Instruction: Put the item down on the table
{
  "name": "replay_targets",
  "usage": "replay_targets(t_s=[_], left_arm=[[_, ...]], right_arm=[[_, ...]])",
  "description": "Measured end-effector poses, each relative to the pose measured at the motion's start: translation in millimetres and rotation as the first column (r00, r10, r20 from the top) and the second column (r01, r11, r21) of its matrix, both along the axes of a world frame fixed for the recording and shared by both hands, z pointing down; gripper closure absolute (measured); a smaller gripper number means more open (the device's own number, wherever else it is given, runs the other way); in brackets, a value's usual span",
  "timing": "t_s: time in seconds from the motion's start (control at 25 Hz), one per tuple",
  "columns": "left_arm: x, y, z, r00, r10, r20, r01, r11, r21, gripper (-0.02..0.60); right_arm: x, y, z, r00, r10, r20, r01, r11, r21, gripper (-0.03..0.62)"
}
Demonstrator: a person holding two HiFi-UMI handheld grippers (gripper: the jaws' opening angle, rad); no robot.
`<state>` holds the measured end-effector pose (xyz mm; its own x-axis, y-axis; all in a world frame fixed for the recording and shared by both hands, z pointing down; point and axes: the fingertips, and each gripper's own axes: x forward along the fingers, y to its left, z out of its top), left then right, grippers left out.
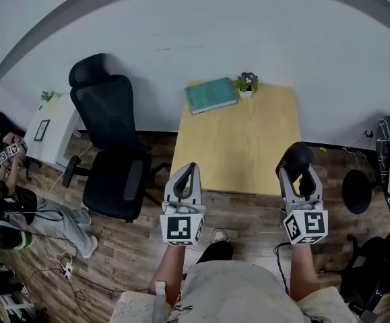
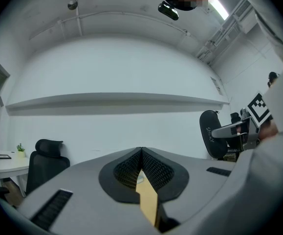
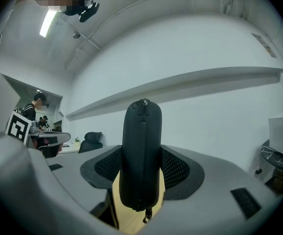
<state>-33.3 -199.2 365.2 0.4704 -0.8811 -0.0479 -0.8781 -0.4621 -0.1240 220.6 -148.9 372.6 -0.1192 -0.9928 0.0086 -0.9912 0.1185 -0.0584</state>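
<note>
table (image 1: pixel 242 147): light wood, against white wall (image 1: pixel 181 39) | floor (image 1: pixel 248 215): dark planks

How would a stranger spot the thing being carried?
Find the wooden table against the white wall. By its near right corner, the right gripper clamps a black zipped case, standing upright. It is the only black oval pouch; the book and flowerpot sit at the far edge.

Wooden table (image 1: pixel 238 147) with teal book (image 1: pixel 211 95) and potted plant (image 1: pixel 247 83)
</note>
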Motion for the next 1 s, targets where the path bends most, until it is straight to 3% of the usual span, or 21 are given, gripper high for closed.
replay_targets(t_s=[0.36, 0.56, 1.0], left_arm=[[-55, -43, 3, 0.998, -0.039, -0.046, 0.039, 0.999, 0.002, 0.574], [-78, -58, 10, 0.998, -0.054, -0.038, 0.054, 0.999, -0.001, 0.574], [-94, -66, 28, 0.994, -0.092, -0.051, 0.092, 0.996, -0.017, 0.574]], right_arm=[[-55, -53, -2, 0.998, -0.046, -0.04, 0.046, 0.999, -0.009, 0.341], [-84, -74, 0, 0.995, -0.079, -0.063, 0.078, 0.997, -0.013, 0.341], [-105, -98, 21, 0.989, -0.128, -0.076, 0.126, 0.991, -0.04, 0.341]])
